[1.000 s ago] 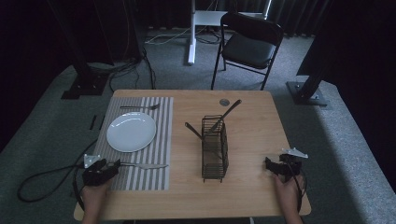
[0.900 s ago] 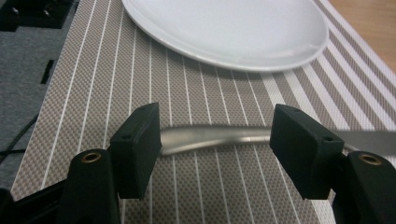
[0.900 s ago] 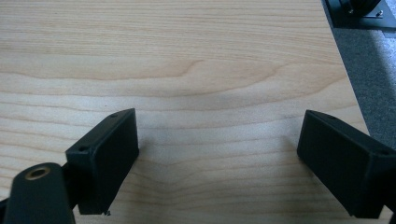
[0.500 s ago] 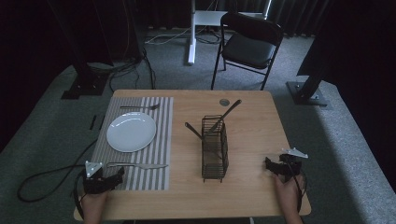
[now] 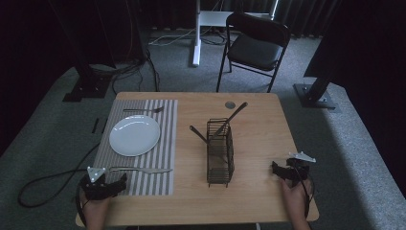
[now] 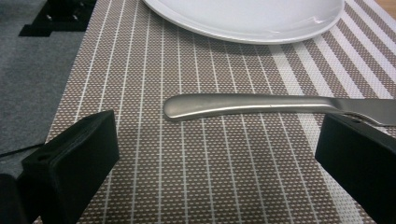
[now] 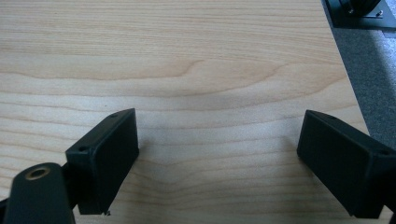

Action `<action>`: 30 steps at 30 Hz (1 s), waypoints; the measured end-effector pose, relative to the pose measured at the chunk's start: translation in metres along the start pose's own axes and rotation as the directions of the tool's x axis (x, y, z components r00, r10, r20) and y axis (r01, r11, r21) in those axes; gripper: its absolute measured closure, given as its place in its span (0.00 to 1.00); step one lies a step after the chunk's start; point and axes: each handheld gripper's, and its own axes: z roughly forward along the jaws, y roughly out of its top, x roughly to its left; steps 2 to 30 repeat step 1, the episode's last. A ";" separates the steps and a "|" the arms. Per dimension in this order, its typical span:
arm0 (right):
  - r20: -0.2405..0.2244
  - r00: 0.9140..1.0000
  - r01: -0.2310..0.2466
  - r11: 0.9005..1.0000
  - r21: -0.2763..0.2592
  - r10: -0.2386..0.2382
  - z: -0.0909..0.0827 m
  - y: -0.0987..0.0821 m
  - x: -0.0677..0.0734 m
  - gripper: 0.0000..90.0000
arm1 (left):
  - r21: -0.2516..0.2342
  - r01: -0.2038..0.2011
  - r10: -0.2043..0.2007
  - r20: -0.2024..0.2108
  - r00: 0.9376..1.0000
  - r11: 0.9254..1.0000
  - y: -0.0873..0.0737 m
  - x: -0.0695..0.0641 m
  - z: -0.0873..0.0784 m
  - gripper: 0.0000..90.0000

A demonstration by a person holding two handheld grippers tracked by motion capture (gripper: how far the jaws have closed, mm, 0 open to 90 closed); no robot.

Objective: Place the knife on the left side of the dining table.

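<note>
The knife [image 6: 280,106] lies flat on the striped placemat [image 6: 196,177], just below the white plate [image 6: 243,18], where a place setting wants it. The left claw [image 6: 215,158] sits low behind the handle; its jaws have just been opening and now stand wide with nothing between them, the handle lying free ahead, which suggests a release. A fork [image 5: 142,110] lies beyond the plate. Well apart, the right claw [image 7: 219,154] rests wide open over bare worktop [image 7: 201,56], apparently idle, near the wire basket [image 5: 220,152] that holds more utensils.

High view overlooks table [image 5: 258,139], gripper views skim placemat [image 6: 187,177], bare wood
</note>
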 end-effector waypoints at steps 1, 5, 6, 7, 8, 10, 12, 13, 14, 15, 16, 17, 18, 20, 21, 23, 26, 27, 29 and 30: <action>0.000 1.000 0.000 1.000 0.000 0.000 0.000 0.000 0.000 0.13 | 0.000 0.000 0.000 0.000 1.000 1.000 0.000 0.000 0.000 0.00; 0.000 1.000 0.000 1.000 0.000 0.000 0.000 0.000 0.000 0.13 | 0.000 0.000 0.000 0.000 1.000 1.000 0.000 0.000 0.000 0.00; 0.000 1.000 0.000 1.000 0.000 0.000 0.000 0.000 0.000 0.13 | 0.000 0.000 0.000 0.000 1.000 1.000 0.000 0.000 0.000 0.00; 0.000 1.000 0.000 1.000 0.000 0.000 0.000 0.000 0.000 0.13 | 0.000 0.000 0.000 0.000 1.000 1.000 0.000 0.000 0.000 0.00; 0.000 1.000 0.000 1.000 0.000 0.000 0.000 0.000 0.000 0.13 | 0.000 0.000 0.000 0.000 1.000 1.000 0.000 0.000 0.000 0.00; 0.000 1.000 0.000 1.000 0.000 0.000 0.000 0.000 0.000 0.13 | 0.000 0.000 0.000 0.000 1.000 1.000 0.000 0.000 0.000 0.00; 0.000 1.000 0.000 1.000 0.000 0.000 0.000 0.000 0.000 0.13 | 0.000 0.000 0.000 0.000 1.000 1.000 0.000 0.000 0.000 0.00; 0.000 1.000 0.000 1.000 0.000 0.000 0.000 0.000 0.000 0.13 | 0.000 0.000 0.000 0.000 1.000 1.000 0.000 0.000 0.000 0.00; 0.000 1.000 0.000 1.000 0.000 0.000 0.000 0.000 0.000 0.13 | 0.000 0.000 0.000 0.000 1.000 1.000 0.000 0.000 0.000 0.00; 0.000 1.000 0.000 1.000 0.000 0.000 0.000 0.000 0.000 0.13 | 0.000 0.000 0.000 0.000 1.000 1.000 0.000 0.000 0.000 0.00; 0.000 1.000 0.000 1.000 0.000 0.000 0.000 0.000 0.000 0.13 | 0.000 0.000 0.000 0.000 1.000 1.000 0.000 0.000 0.000 0.00; 0.000 1.000 0.000 1.000 0.000 0.000 0.000 0.000 0.000 0.13 | 0.000 0.000 0.000 0.000 1.000 1.000 0.000 0.000 0.000 0.00; 0.000 1.000 0.000 1.000 0.000 0.000 0.000 0.000 0.000 0.13 | 0.000 0.000 0.000 0.000 1.000 1.000 0.000 0.000 0.000 0.00; 0.000 1.000 0.000 1.000 0.000 0.000 0.000 0.000 0.000 0.13 | 0.000 0.000 0.000 0.000 1.000 1.000 0.000 0.000 0.000 0.00; 0.000 1.000 0.000 1.000 0.000 0.000 0.000 0.000 0.000 0.13 | 0.000 0.000 0.000 0.000 1.000 1.000 0.000 0.000 0.000 0.00; 0.000 1.000 0.000 1.000 0.000 0.000 0.000 0.000 0.000 0.13 | 0.000 0.000 0.000 0.000 1.000 1.000 0.000 0.000 0.000 0.00; 0.000 1.000 0.000 1.000 0.000 0.000 0.000 0.000 0.000 0.13 | 0.000 0.000 0.000 0.000 1.000 1.000 0.000 0.000 0.000 0.00; 0.000 1.000 0.000 1.000 0.000 0.000 0.000 0.000 0.000 0.13 | 0.000 0.000 0.000 0.000 1.000 1.000 0.000 0.000 0.000 0.00; 0.000 1.000 0.000 1.000 0.000 0.000 0.000 0.000 0.000 0.13 | 0.000 0.000 0.000 0.000 1.000 1.000 0.000 0.000 0.000 0.00; 0.000 1.000 0.000 1.000 0.000 0.000 0.000 0.000 0.000 0.13 | 0.000 0.000 0.000 0.000 1.000 1.000 0.000 0.000 0.000 0.00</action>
